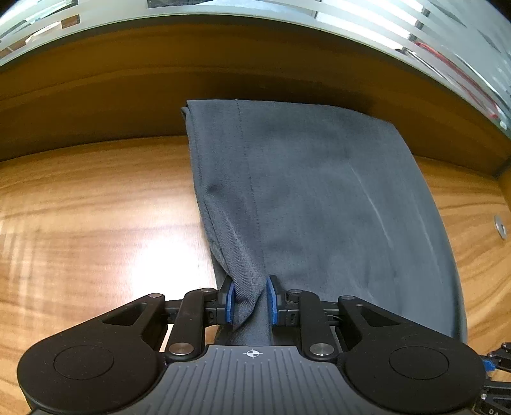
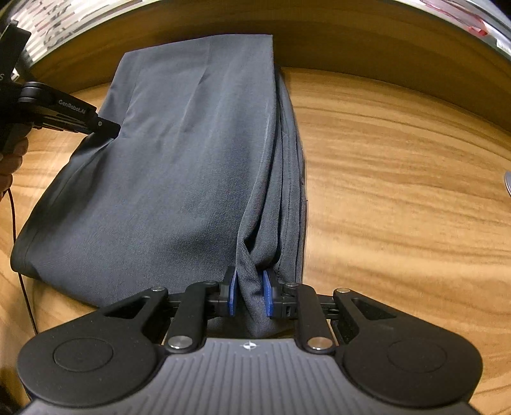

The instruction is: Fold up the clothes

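Grey trousers (image 1: 319, 198) lie folded in layers on the wooden table (image 1: 95, 223), stretching away toward its raised back edge. My left gripper (image 1: 250, 300) is shut on the near left edge of the trousers, cloth bunched between its blue pads. My right gripper (image 2: 249, 295) is shut on the near right edge of the trousers (image 2: 179, 172), where several stacked layers show. The left gripper also shows in the right wrist view (image 2: 105, 127), at the cloth's left side. The near end of the cloth is lifted slightly.
A raised wooden lip (image 1: 127, 105) runs along the table's far side, with frosted striped glass (image 1: 399, 28) behind it. A round metal grommet (image 1: 500, 226) sits in the table at the right. A thin cable (image 2: 19, 255) hangs at the left.
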`<action>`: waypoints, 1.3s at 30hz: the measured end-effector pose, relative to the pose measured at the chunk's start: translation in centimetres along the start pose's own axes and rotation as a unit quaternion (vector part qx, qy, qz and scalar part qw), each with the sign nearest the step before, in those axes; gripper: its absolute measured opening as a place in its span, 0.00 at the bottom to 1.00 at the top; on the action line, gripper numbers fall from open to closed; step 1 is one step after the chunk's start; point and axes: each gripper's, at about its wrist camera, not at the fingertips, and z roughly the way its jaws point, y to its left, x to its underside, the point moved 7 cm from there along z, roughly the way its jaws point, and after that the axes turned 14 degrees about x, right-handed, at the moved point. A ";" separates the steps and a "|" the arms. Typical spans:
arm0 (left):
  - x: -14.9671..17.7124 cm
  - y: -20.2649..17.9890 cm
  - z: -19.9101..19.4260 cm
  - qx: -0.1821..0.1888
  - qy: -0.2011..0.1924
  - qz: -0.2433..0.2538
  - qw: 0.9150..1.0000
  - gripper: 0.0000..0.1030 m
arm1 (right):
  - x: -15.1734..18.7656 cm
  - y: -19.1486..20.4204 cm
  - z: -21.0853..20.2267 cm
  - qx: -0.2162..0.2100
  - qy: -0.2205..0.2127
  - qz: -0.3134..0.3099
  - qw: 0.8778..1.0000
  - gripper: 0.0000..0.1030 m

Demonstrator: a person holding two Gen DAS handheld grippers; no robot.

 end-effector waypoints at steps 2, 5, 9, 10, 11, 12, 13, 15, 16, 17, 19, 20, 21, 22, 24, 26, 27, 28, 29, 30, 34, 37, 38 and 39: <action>-0.2 0.0 0.2 -0.003 0.001 0.001 1.000 0.24 | -0.2 0.0 -0.1 -0.001 0.000 0.002 1.000 0.18; -0.6 -0.2 0.4 -0.009 0.002 0.003 1.000 0.28 | 0.2 -0.3 -0.6 -0.004 -0.004 0.008 1.000 0.18; 0.7 -0.3 -1.4 -0.020 0.008 0.009 1.000 0.30 | 1.0 -1.5 -1.4 -0.001 -0.007 0.028 1.000 0.18; 1.1 -0.4 -1.9 -0.022 0.010 0.011 1.000 0.31 | 1.2 -2.0 -1.6 0.001 -0.007 0.033 0.999 0.21; 1.3 -0.6 -2.4 -0.023 0.012 0.015 1.000 0.32 | 1.5 -2.4 -1.6 0.005 -0.008 0.036 0.999 0.23; 1.8 -0.7 -3.0 -0.023 0.012 0.018 0.999 0.34 | 1.7 -2.9 -1.6 0.011 -0.007 0.038 0.999 0.23; 2.4 -0.9 -3.7 -0.024 0.012 0.022 0.999 0.36 | 2.0 -3.3 -1.6 0.016 -0.007 0.041 0.999 0.24; 3.6 -1.2 -5.2 -0.025 0.012 0.029 0.999 0.38 | 2.7 -4.1 -1.6 0.041 -0.002 0.033 0.999 0.23; 4.2 -1.3 -6.0 -0.025 0.012 0.033 0.999 0.41 | 3.0 -4.4 -1.6 0.054 0.001 0.026 0.998 0.23; 4.9 -1.6 -6.6 -0.023 0.011 0.037 0.999 0.43 | 3.2 -4.5 -1.9 0.058 -0.002 0.016 0.998 0.23; 5.8 -2.5 -7.7 -0.018 0.011 0.047 0.999 0.47 | 3.6 -4.6 -2.8 0.055 -0.015 -0.008 0.998 0.23; 6.2 -3.1 -8.2 -0.016 0.011 0.053 0.998 0.48 | 3.6 -4.2 -3.3 0.049 -0.025 -0.028 0.998 0.23; 6.8 -3.6 -8.5 -0.014 0.012 0.059 0.998 0.52 | 3.6 -3.7 -3.9 0.041 -0.038 -0.053 0.997 0.23; 7.1 -3.9 -8.7 -0.012 0.014 0.066 0.998 0.55 | 3.6 -3.1 -4.5 0.033 -0.050 -0.078 0.995 0.23; 7.9 -4.9 -8.7 -0.012 0.022 0.079 0.997 0.58 | 3.4 -1.8 -5.3 0.013 -0.072 -0.125 0.989 0.23; 8.8 -5.7 -8.6 -0.014 0.030 0.091 0.995 0.61 | 3.4 -0.1 -5.8 -0.009 -0.090 -0.176 0.980 0.28; 9.3 -6.0 -8.6 -0.016 0.034 0.096 0.995 0.62 | 3.3 0.8 -5.9 -0.018 -0.099 -0.201 0.974 0.31; 9.9 -6.3 -8.7 -0.018 0.039 0.099 0.994 0.63 | 3.3 1.6 -6.0 -0.024 -0.106 -0.222 0.969 0.38; 10.5 -6.6 -8.8 -0.020 0.042 0.101 0.994 0.64 | 3.3 2.5 -6.1 -0.030 -0.113 -0.244 0.963 0.40; 10.9 -6.9 -8.9 -0.022 0.042 0.100 0.994 0.64 | 3.2 3.4 -6.2 -0.037 -0.120 -0.265 0.956 0.40; 11.0 -7.2 -8.9 -0.027 0.037 0.081 0.996 0.66 | 2.8 6.7 -6.3 -0.051 -0.138 -0.332 0.932 0.45; 10.8 -7.2 -8.8 -0.033 0.032 0.073 0.996 0.66 | 2.8 9.0 -5.6 -0.052 -0.154 -0.388 0.907 0.51; 10.7 -7.3 -8.7 -0.036 0.031 0.072 0.996 0.66 | 3.0 9.6 -5.5 -0.051 -0.158 -0.406 0.899 0.51; 10.6 -7.3 -8.7 -0.038 0.030 0.072 0.996 0.67 | 3.3 10.2 -5.3 -0.049 -0.160 -0.424 0.890 0.51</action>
